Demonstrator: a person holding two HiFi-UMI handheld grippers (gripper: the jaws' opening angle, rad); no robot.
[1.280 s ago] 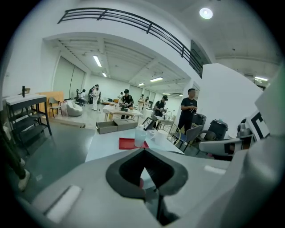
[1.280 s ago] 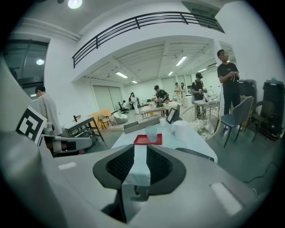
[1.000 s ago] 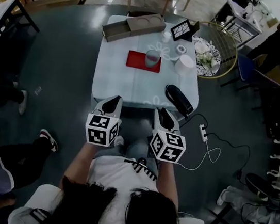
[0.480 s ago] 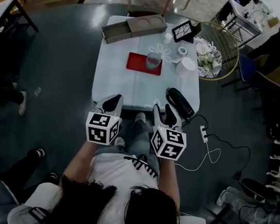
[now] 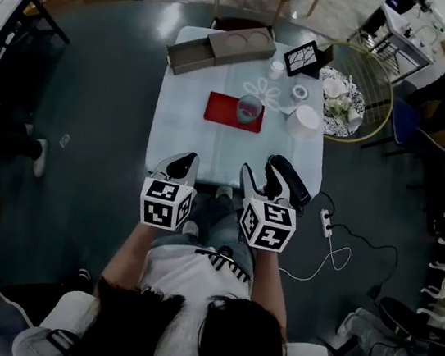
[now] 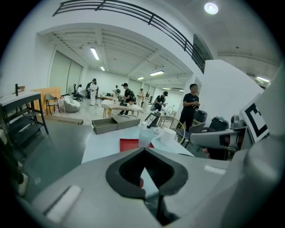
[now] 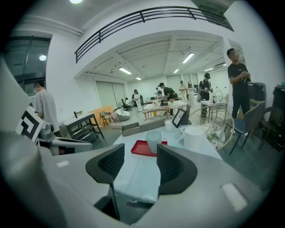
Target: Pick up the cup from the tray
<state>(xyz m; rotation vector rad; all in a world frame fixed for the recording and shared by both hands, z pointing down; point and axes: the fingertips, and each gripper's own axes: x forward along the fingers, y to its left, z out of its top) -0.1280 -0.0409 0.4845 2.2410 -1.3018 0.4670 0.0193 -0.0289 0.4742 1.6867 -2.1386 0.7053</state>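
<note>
Head view, both grippers: the left gripper (image 5: 181,164) and the right gripper (image 5: 260,184) are held side by side over the near edge of the table (image 5: 211,145), noses pointing away from the person toward the tray.
Left gripper jaws: in the left gripper view the left gripper (image 6: 144,150) has its tips pressed together, leaving only a diamond-shaped gap between the dark pads (image 6: 124,171); nothing is in it.
Right gripper jaws: in the right gripper view the right gripper (image 7: 140,162) is spread wide, pads (image 7: 171,167) well apart, with only tabletop between them.
Arms: both forearms reach straight forward from the body, roughly parallel, bare below a white top, with the marker cubes (image 5: 166,204) nearest the camera.
Cup: the translucent cup (image 5: 249,109) stands upright on the right part of the tray, well apart from both grippers; the right gripper view shows the cup (image 7: 154,140) just above the jaw gap.
Tray: the flat red tray (image 5: 220,108) lies near the middle of the table, beyond the grippers.
Near the right gripper: a black elongated object (image 5: 291,180) lies at the table's near right corner, just beside the right gripper.
Farther back: a white round container (image 5: 304,120) stands right of the cup, and an open grey box (image 5: 221,48) sits along the far edge.
Floor: a white power strip (image 5: 326,223) with its cord lies right of the table.
</note>
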